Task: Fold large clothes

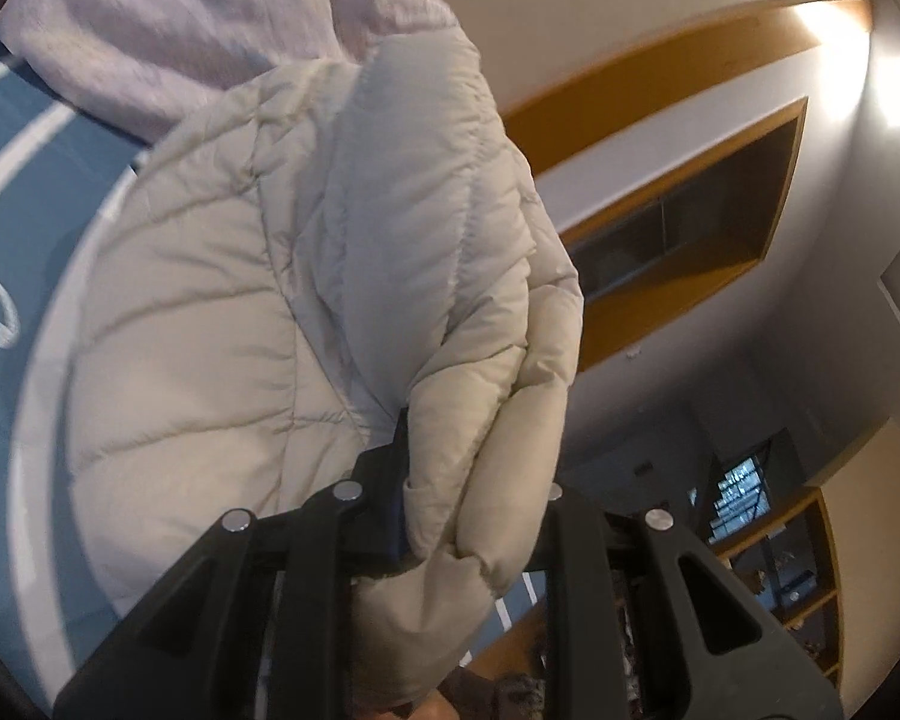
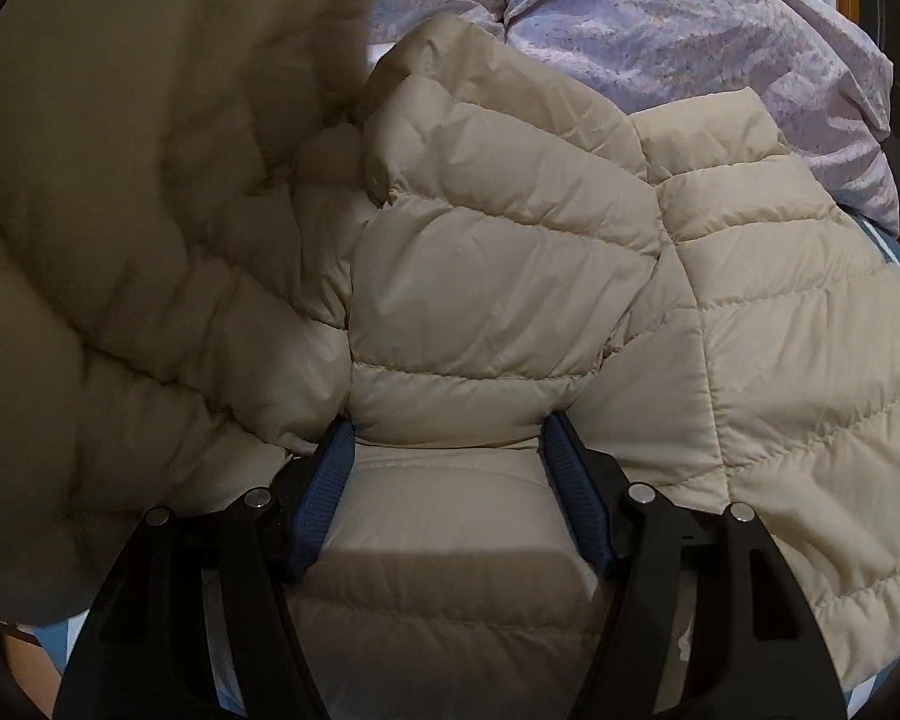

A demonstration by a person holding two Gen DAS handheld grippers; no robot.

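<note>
A beige quilted puffer jacket (image 2: 570, 252) lies spread over a blue bedspread. My right gripper (image 2: 447, 438) points down at it, and its blue pads (image 2: 330, 480) press from both sides on a thick puffed fold of the jacket. A blurred, raised flap of the same jacket fills the left of the right wrist view. In the left wrist view my left gripper (image 1: 474, 480) is shut on a bunched part of the jacket (image 1: 330, 252), which hangs lifted in front of the camera. The fabric hides the left gripper's right finger.
A crumpled lilac duvet (image 2: 690, 18) lies behind the jacket; the duvet (image 1: 168, 18) also shows at the upper left of the left wrist view. The blue bedspread (image 1: 36, 180) has white curved lines. Wooden wall shelves (image 1: 690, 204) and a lit screen (image 1: 741, 498) stand beyond the bed.
</note>
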